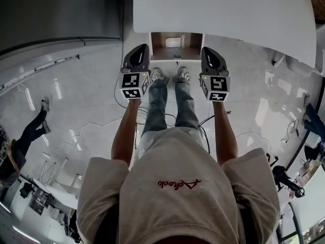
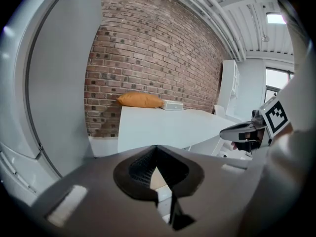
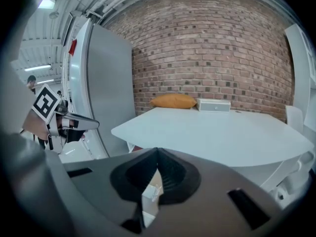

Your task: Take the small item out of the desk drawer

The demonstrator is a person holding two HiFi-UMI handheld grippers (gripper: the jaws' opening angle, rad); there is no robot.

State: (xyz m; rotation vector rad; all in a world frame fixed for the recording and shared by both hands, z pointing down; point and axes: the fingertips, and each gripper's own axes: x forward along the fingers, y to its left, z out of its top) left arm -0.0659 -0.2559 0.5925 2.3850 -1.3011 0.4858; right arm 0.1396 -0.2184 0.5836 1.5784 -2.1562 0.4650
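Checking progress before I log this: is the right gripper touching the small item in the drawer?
Apart. The head view shows the right gripper at the drawer's side, a clear gap from the item inside.

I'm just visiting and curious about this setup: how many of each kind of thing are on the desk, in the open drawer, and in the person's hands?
tools: 2 (left tool, right tool)
cushion: 1
box: 1
item in drawer: 1
total: 5
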